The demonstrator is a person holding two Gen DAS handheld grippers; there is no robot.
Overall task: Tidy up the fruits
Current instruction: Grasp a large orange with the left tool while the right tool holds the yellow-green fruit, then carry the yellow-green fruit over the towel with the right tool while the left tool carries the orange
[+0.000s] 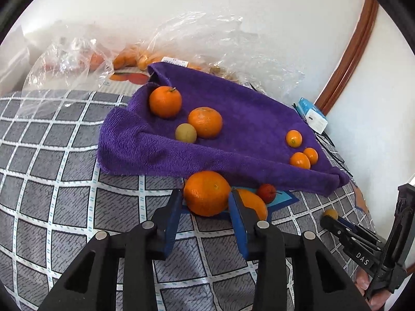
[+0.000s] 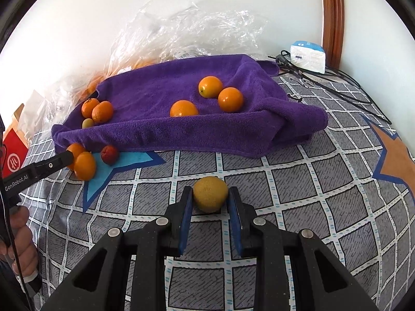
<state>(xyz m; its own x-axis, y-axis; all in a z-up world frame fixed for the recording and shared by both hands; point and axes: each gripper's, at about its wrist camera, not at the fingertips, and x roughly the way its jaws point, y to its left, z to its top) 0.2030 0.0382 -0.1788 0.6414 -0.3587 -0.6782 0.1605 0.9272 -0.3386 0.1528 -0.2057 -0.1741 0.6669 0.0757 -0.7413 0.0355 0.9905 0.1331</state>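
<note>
A purple towel (image 1: 233, 140) lies on the checked bed cover and holds two oranges (image 1: 165, 101), a yellow-green fruit (image 1: 185, 133) and three small oranges (image 1: 294, 138). My left gripper (image 1: 205, 199) has its blue pads on either side of a large orange (image 1: 206, 193) just in front of the towel's edge. Another orange (image 1: 253, 202) and a small red fruit (image 1: 266, 192) lie beside it. My right gripper (image 2: 210, 197) is shut on a yellow fruit (image 2: 210, 193) resting on the cover. The towel (image 2: 168, 134) also shows in the right wrist view.
Crumpled clear plastic bags (image 1: 77, 59) with more oranges lie behind the towel by the wall. A white and blue box (image 2: 308, 56) and black cables (image 2: 337, 85) sit at the back right. A red box (image 2: 13, 153) stands at the far left.
</note>
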